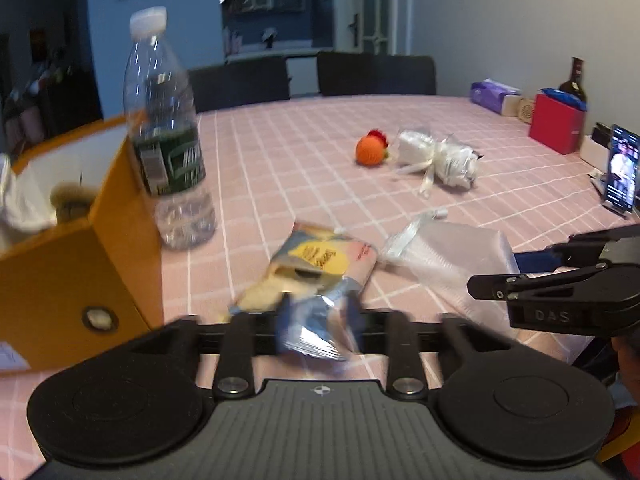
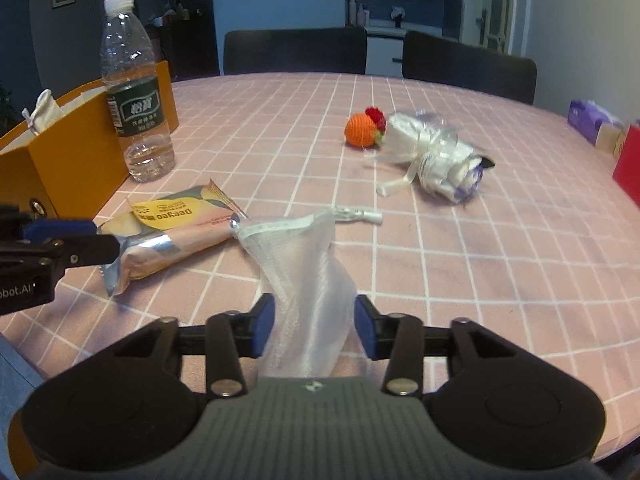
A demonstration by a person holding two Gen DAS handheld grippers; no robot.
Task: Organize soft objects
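Observation:
My left gripper (image 1: pixel 318 316) is shut on the silver end of a yellow and pink snack packet (image 1: pixel 320 268), which lies on the pink checked tablecloth; the packet also shows in the right wrist view (image 2: pixel 180 232). My right gripper (image 2: pixel 314 326) is open, with its blue pads either side of a sheer white mesh pouch (image 2: pixel 308 276), not pinching it. The pouch also shows in the left wrist view (image 1: pixel 452 256). An orange knitted ball (image 2: pixel 362 130) and a white ribbon-tied bundle (image 2: pixel 440 156) lie farther back. An orange box (image 1: pixel 76 240) at left holds soft things.
A water bottle (image 1: pixel 168 132) stands beside the orange box. A red box (image 1: pixel 556 124), a phone on a stand (image 1: pixel 622 172), a tissue pack (image 1: pixel 496 96) and a dark bottle (image 1: pixel 574 80) stand along the right edge. Two dark chairs (image 2: pixel 296 52) are at the far side.

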